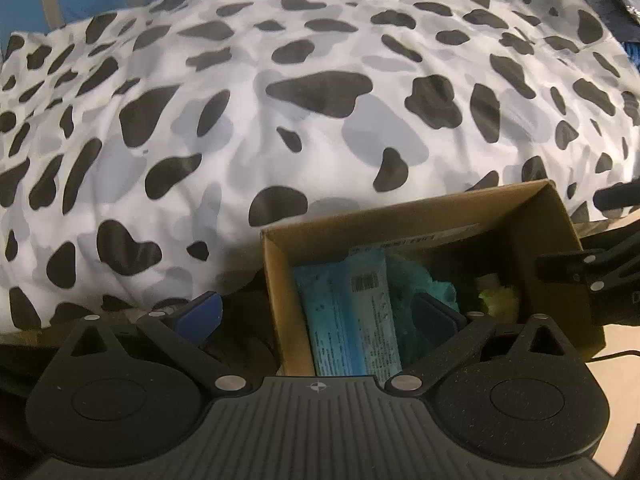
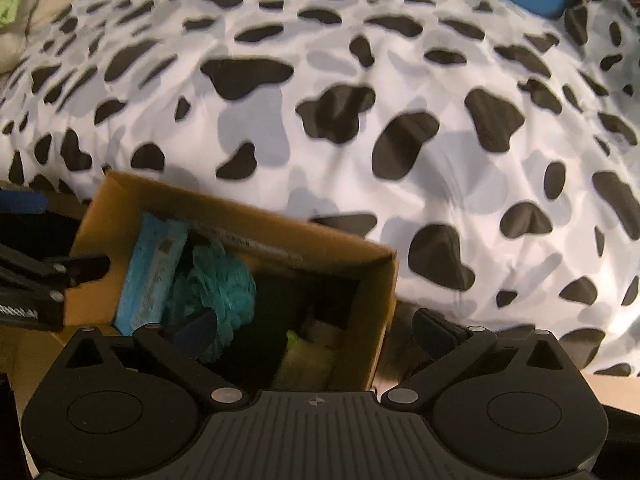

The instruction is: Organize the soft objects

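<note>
**boxfan:** Down inside the cardboard box [image 1: 280, 280] you've got the soft stuff: a blue wipes pack [image 1: 352, 308] standing along the left wall, a teal mesh pouf [image 2: 224, 280] right beside it, and something yellow-green [image 1: 496, 292] at the far side. What's the move here?

**softhands:** Looks like both grippers straddle a box wall. The left gripper [image 1: 320, 316] is spread wide, holding nothing, one finger outside the left wall and one over the contents. The right gripper [image 2: 316, 326] is also released and empty, across the right wall. I'd guess the step is gripping the box by its walls, or tidying what's in it.

**boxfan:** Tips?

**softhands:** Pinch low on each wall, both sides evenly, so the cardboard doesn't fold. Keep the inner fingers clear of the pouf; mesh snags. The cow-print pillow [image 1: 320, 100] sits right behind, touching or nearly, so pull toward yourself.
</note>
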